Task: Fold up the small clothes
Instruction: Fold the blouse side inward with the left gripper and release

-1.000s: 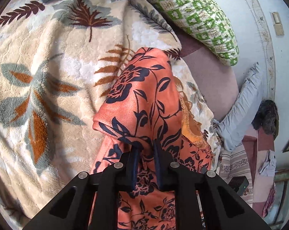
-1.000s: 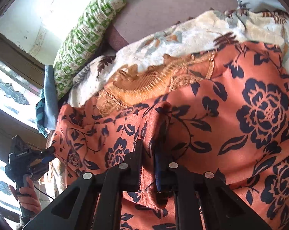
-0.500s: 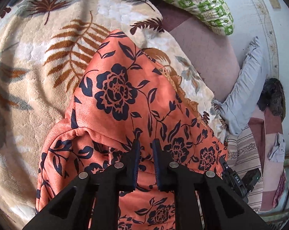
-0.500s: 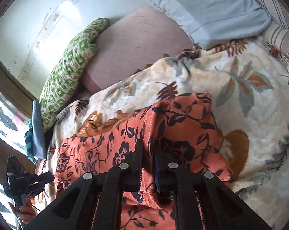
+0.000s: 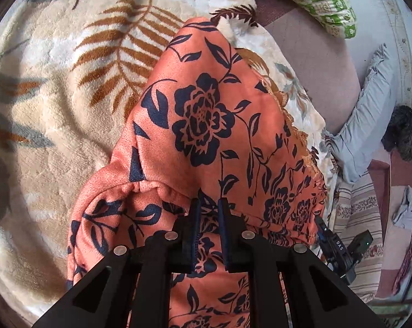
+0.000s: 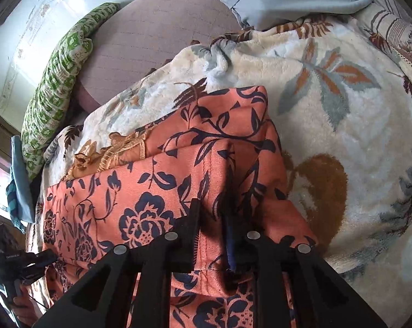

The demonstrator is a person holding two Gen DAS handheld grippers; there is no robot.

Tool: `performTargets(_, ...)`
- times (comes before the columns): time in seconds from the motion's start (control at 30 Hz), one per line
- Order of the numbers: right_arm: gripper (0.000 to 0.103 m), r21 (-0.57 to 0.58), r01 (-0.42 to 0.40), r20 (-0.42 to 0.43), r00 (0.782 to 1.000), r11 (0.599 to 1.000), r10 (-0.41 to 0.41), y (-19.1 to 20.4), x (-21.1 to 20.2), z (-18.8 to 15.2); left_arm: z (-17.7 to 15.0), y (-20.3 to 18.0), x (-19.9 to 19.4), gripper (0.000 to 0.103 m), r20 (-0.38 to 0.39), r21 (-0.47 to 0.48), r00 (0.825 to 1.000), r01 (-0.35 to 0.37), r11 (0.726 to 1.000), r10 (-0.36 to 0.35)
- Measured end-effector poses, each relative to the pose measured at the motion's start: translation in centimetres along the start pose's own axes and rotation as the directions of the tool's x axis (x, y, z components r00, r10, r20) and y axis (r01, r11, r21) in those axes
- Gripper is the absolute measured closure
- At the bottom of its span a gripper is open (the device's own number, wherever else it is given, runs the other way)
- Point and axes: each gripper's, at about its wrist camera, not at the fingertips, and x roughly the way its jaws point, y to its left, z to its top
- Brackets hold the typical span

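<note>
Garment [image 5: 206, 125] folded further — both grippers' pinch unchanged.

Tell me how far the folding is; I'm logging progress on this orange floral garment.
Done: one layer of the orange floral garment already lies doubled over itself on the leaf-print blanket. In hand: the left gripper and right gripper each pinch a fold of it. Left: laying the held edge down, flattening, and probably another fold.
</note>
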Motion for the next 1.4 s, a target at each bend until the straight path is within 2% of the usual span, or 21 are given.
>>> performTargets(0.13, 0.064, -0.029, -0.048, 0.026, 0.998, 0.998, 0.049, 0.2, -4.1, -0.6, -1.2, 0.4, -4.6, 0.071, 0.04, 0.096, 0.999, -0.014, 0.995, 0.01)
performTargets(0.17, 0.063, -0.047, -0.051, 0.03, 0.998, 0.998, 0.052, 0.2, -5.2, -1.1, -1.7, 0.6, -5.8, 0.063, 0.05, 0.121, 0.999, -0.027, 0.992, 0.021)
performTargets(0.23, 0.06, -0.077, -0.055, 0.029, 0.998, 0.996, 0.057, 0.1, -7.2, -2.1, -2.6, 1.2, -7.7, 0.053, 0.062, 0.156, 0.997, -0.052, 0.986, 0.043)
performTargets(0.27, 0.057, -0.088, -0.056, 0.022, 0.998, 0.995, 0.059, -0.1, -8.0, -2.7, -3.0, 1.5, -8.4, 0.052, 0.064, 0.171, 0.996, -0.065, 0.983, 0.055)
performTargets(0.43, 0.053, -0.11, -0.052, -0.028, 0.998, 0.993, 0.049, -1.5, -10.9, -7.1, -6.6, 2.6, -10.3, 0.052, 0.021, 0.243, 0.995, -0.098, 0.965, 0.096)
performTargets(0.67, 0.053, -0.083, -0.012, -0.127, 0.992, 0.996, 0.001, -5.3, -13.1, -14.6, -12.2, 4.7, -10.0, 0.052, -0.113, 0.324, 0.99, -0.047, 0.945, 0.088)
performTargets(0.83, 0.052, -0.017, 0.034, -0.172, 0.984, 0.999, -0.036, -8.4, -13.0, -18.5, -14.4, 6.4, -8.8, 0.052, -0.186, 0.3, 0.98, -0.012, 0.954, 0.07)
performTargets(0.9, 0.052, -0.016, 0.015, -0.17, 0.985, 1.0, -0.017, -8.7, -13.1, -19.5, -14.9, 6.7, -8.4, 0.054, -0.194, 0.302, 0.978, -0.014, 0.953, 0.075)
performTargets(0.93, 0.061, -0.04, 0.008, -0.163, 0.986, 0.999, -0.014, -8.4, -13.3, -19.8, -14.9, 6.7, -8.6, 0.059, -0.191, 0.3, 0.979, -0.011, 0.954, 0.072)
performTargets(0.97, 0.09, -0.072, -0.003, -0.164, 0.986, 0.997, -0.008, -7.9, -13.5, -20.0, -14.9, 6.7, -8.7, 0.07, -0.189, 0.295, 0.98, -0.002, 0.956, 0.061)
performTargets(1.0, 0.097, -0.104, -0.002, -0.17, 0.985, 0.995, -0.016, -7.4, -13.7, -20.1, -14.9, 6.7, -9.0, 0.076, -0.189, 0.293, 0.981, 0.008, 0.956, 0.05)
performTargets(1.07, 0.097, -0.157, 0.004, -0.145, 0.989, 0.988, -0.027, -6.4, -14.8, -20.3, -15.0, 6.8, -9.6, 0.078, -0.167, 0.296, 0.984, -0.01, 0.955, 0.062)
performTargets(1.13, 0.097, -0.162, 0.012, -0.122, 0.992, 0.987, -0.032, -6.4, -15.7, -20.4, -15.2, 7.2, -10.2, 0.078, -0.143, 0.31, 0.986, -0.038, 0.95, 0.087)
performTargets(1.3, 0.09, -0.128, 0.013, -0.164, 0.986, 0.992, -0.034, -7.5, -15.2, -21.2, -16.9, 7.1, -11.5, 0.074, -0.116, 0.385, 0.984, -0.081, 0.919, 0.135)
performTargets(1.33, 0.088, -0.124, 0.007, -0.163, 0.986, 0.992, -0.027, -7.5, -15.2, -21.5, -17.3, 7.1, -11.7, 0.073, -0.099, 0.403, 0.984, -0.098, 0.91, 0.149)
performTargets(1.4, 0.075, -0.137, 0.035, -0.152, 0.987, 0.99, -0.055, -7.4, -15.3, -21.8, -18.1, 7.0, -12.0, 0.066, -0.061, 0.44, 0.982, -0.135, 0.888, 0.18)
